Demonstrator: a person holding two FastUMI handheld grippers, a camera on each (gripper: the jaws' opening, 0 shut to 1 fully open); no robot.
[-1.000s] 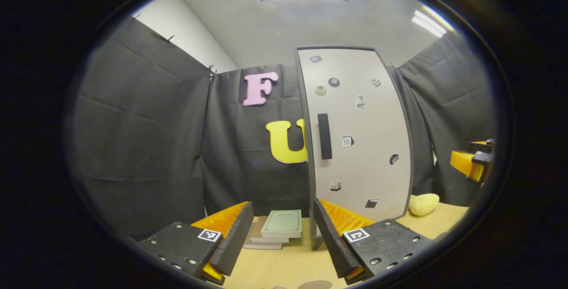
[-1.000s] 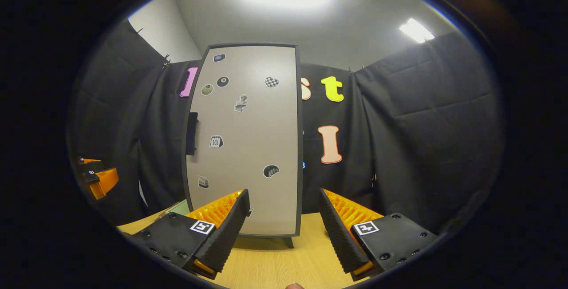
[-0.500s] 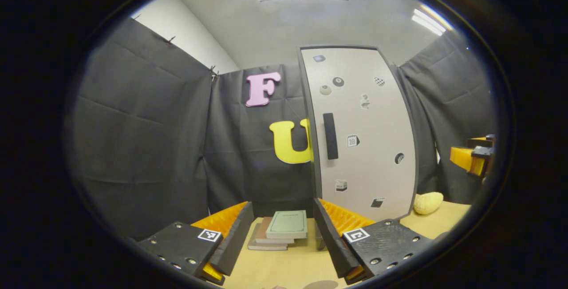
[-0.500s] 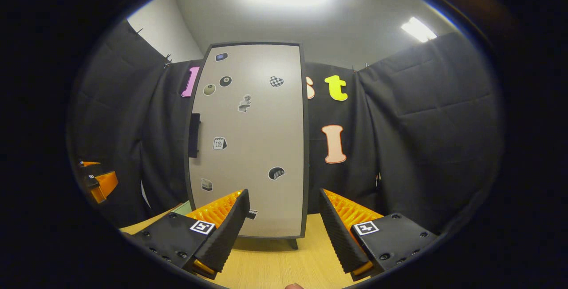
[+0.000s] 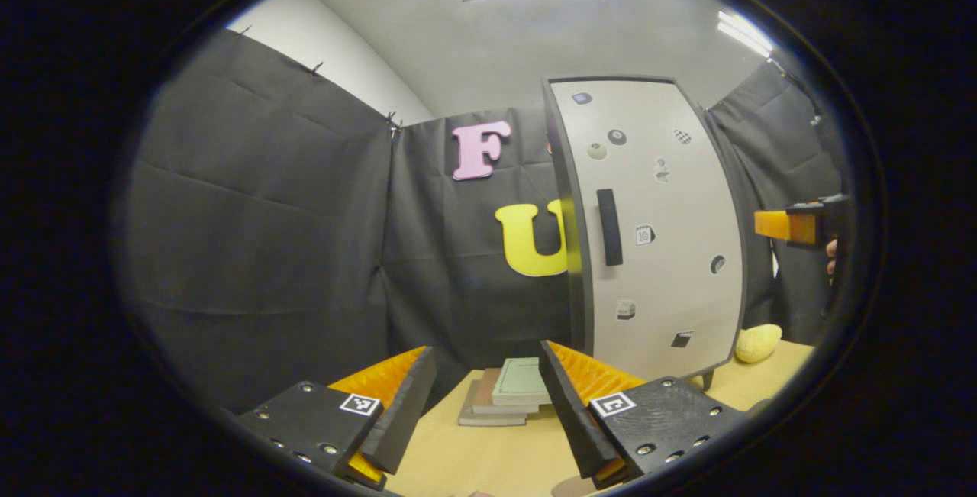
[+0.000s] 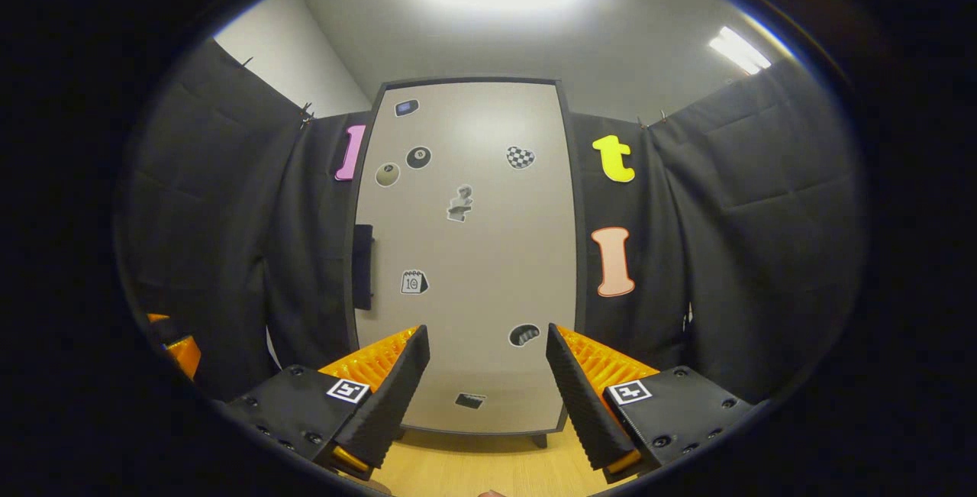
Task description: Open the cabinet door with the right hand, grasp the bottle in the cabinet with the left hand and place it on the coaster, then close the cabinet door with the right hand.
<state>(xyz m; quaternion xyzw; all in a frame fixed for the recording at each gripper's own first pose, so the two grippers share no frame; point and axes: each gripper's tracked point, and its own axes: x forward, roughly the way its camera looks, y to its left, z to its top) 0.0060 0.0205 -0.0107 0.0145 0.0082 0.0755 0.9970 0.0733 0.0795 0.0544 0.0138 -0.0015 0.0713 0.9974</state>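
Observation:
The tall grey cabinet point(image 5: 656, 237) stands on the wooden table with its door point(image 6: 465, 253) closed, so whatever is inside is hidden. A dark vertical handle point(image 6: 363, 266) sits at the door's left edge, also the handle point(image 5: 609, 227) in the left gripper view. My right gripper point(image 6: 488, 390) is open and empty, facing the lower part of the door a short way off. It also shows as the right gripper point(image 5: 794, 224) at the far right, level with the handle. My left gripper point(image 5: 485, 398) is open and empty, low over the table, left of the cabinet. A brown round patch point(image 5: 569, 488) lies at the bottom edge.
A small stack of books point(image 5: 507, 398) lies on the table point(image 5: 473, 466) just left of the cabinet's foot. A pale yellow lumpy object point(image 5: 758, 343) rests on the table right of the cabinet. Black cloth walls close in behind and on both sides.
My right gripper has risen and come to face the door squarely, which now looks larger and centred. The left gripper view has swung left, so the cabinet sits farther right in it.

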